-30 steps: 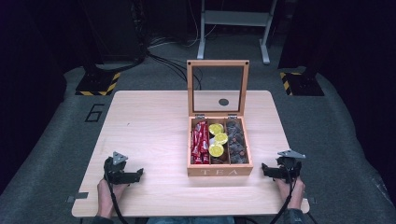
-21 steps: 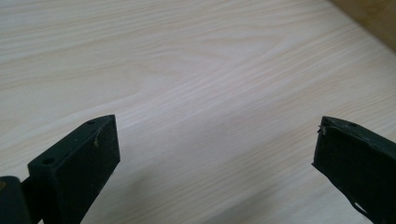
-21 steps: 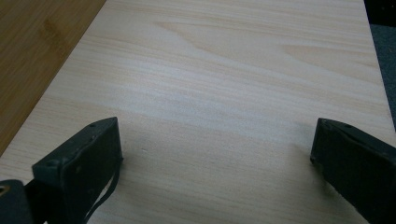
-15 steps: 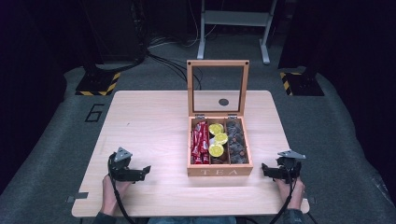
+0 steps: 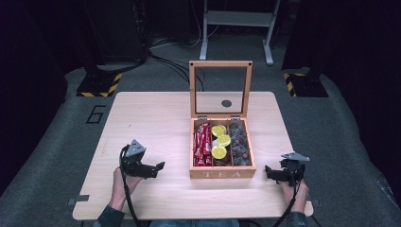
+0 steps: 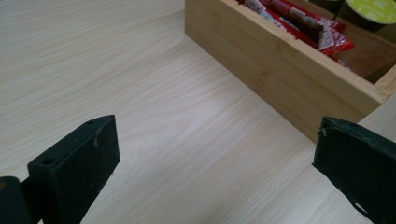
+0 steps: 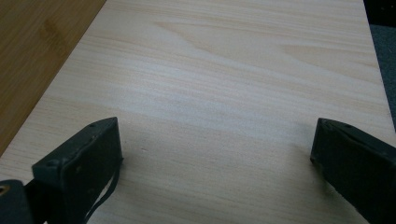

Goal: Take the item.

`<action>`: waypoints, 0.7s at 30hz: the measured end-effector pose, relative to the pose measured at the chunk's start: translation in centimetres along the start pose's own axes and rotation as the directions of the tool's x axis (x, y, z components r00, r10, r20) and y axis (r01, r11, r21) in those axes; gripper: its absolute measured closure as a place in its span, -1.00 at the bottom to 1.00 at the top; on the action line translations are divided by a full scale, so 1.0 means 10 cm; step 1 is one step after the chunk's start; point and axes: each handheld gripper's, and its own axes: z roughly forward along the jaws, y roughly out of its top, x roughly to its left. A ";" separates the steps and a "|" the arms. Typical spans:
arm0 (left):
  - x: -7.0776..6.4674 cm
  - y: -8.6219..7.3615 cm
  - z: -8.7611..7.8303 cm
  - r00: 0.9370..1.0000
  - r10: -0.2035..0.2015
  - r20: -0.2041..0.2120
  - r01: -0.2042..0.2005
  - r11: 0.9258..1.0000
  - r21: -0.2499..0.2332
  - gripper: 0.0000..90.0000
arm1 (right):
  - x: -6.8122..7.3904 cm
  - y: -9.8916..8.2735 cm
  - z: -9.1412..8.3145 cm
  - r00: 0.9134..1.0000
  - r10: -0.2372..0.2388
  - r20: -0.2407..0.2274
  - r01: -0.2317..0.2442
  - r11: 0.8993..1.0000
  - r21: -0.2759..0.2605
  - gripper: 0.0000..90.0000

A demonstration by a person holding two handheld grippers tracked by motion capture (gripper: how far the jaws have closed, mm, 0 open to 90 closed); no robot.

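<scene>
Approach to the open tea box

Jaws of the left gripper (image 5: 158, 166) stand wide apart with nothing between them, and they point toward the left wall of the tea box (image 5: 222, 172). The left gripper view shows that wall (image 6: 280, 70) close ahead, with the red sachets (image 6: 299, 18) lying just inside it. The right gripper (image 5: 268, 171) sits low near the front right corner of the table (image 5: 156, 118), just beside the box's front right corner; its jaws are also spread wide and empty over bare wood.

The box stands right of the table's middle, close to the front edge, with its glass lid (image 5: 220, 90) upright. Red sachets (image 5: 203, 144) fill the left compartment, yellow-topped capsules (image 5: 219, 140) the middle one, and dark pieces (image 5: 239, 144) the right one.

The step in hand looks like a reach by the left gripper for the sachets. To do it well, the gripper should rise above the wall before crossing it, then come down with the jaws straddling a single sachet across its narrow width. The sachets overlap, so a shallow pinch on the topmost one is safer than digging. The right gripper could steady the box's right wall, since a sideways push may slide the box.
</scene>
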 end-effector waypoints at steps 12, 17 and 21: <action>-0.24 0.35 0.09 0.996 0.074 0.053 -0.073 0.997 -0.022 -1.00 | 0.00 0.00 0.00 1.000 0.000 0.000 0.000 1.000 -0.001 -0.97; -0.28 0.48 0.10 0.994 0.072 0.078 -0.068 0.997 -0.047 -0.99 | 0.00 0.00 0.00 1.000 0.001 -0.001 -0.001 1.000 0.000 -0.97; -0.33 0.59 0.16 0.992 0.088 0.094 -0.084 0.995 -0.045 -0.99 | -0.01 0.00 0.00 1.000 -0.005 -0.001 0.005 1.000 0.001 -0.97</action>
